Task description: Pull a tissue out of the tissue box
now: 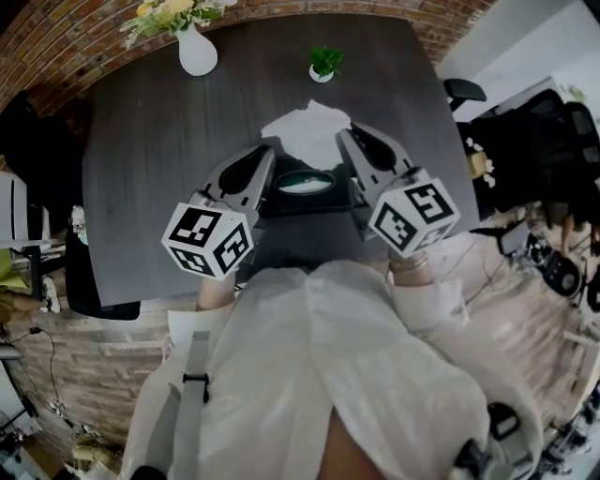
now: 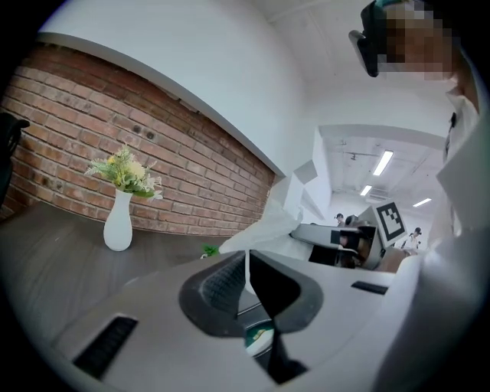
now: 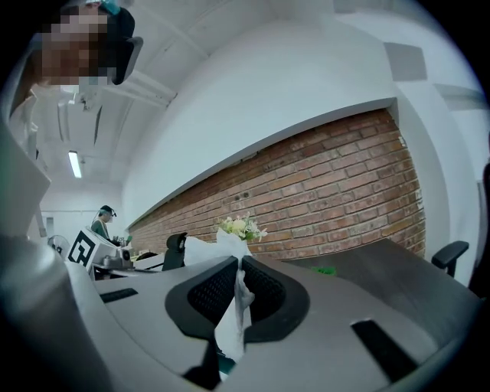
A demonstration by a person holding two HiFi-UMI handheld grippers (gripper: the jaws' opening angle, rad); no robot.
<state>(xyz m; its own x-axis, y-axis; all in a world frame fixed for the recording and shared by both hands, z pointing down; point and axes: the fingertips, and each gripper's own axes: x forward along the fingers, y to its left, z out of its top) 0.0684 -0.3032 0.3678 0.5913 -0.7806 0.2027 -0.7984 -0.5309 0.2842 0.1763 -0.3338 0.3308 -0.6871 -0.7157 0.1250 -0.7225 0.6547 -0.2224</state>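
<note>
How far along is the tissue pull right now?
Done: the left gripper and right gripper are each shut on the white tissue, holding it spread above the tissue box. In hand: the pull itself. Left: the sheet's lower edge is hidden behind the grippers, so I cannot tell whether it has cleared the opening; probably lift until it is free.

The tissue box (image 1: 309, 202) is mostly hidden; the flowers (image 1: 173, 14) are cut off above.

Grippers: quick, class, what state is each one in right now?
Left gripper: closed on the tissue.
Right gripper: closed on the same tissue.
</note>
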